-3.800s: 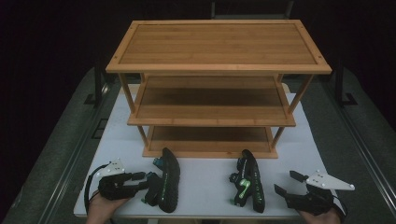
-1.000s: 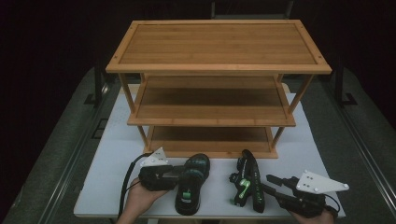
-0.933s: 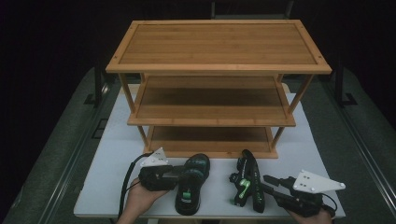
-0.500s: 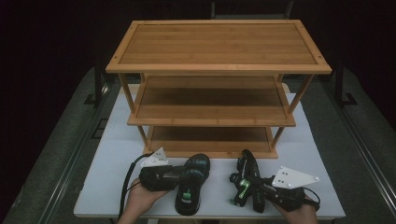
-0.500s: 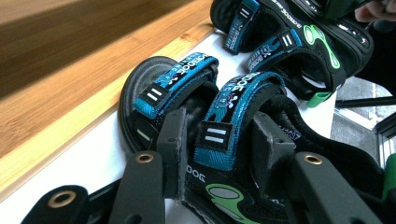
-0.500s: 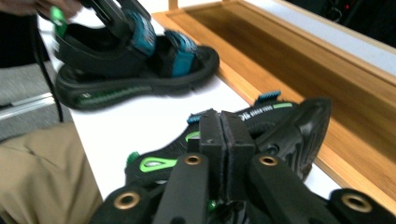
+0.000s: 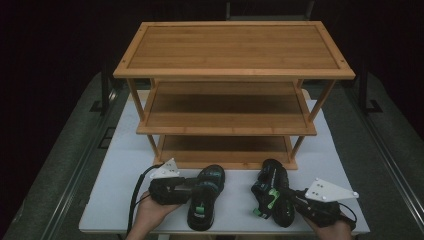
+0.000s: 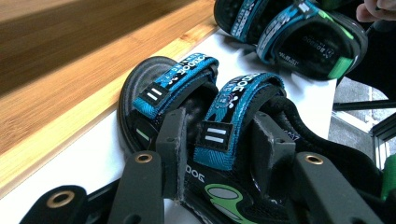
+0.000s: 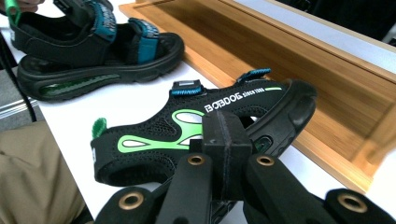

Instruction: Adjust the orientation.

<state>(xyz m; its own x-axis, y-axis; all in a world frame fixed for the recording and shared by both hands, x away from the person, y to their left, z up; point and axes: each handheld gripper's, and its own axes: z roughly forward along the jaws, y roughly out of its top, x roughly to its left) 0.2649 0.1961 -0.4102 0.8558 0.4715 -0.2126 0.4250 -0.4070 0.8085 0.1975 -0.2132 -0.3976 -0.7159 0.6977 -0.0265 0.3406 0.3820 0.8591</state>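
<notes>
Holding both sandals in front of the rack, your left gripper clamps one strap, your right gripper pinches the other's side; shelving remains.

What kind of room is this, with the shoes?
Probably a recording or test setup, not a home: a bamboo shoe rack stands on a white table in a dark room, with two sandals gripped by handheld grippers.

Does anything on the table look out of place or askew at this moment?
Yes. The right sandal seems to lean over on its side, with its green side panel turned upward, while the left sandal stands flat on its sole. Both are on the table in front of the wooden rack.
</notes>
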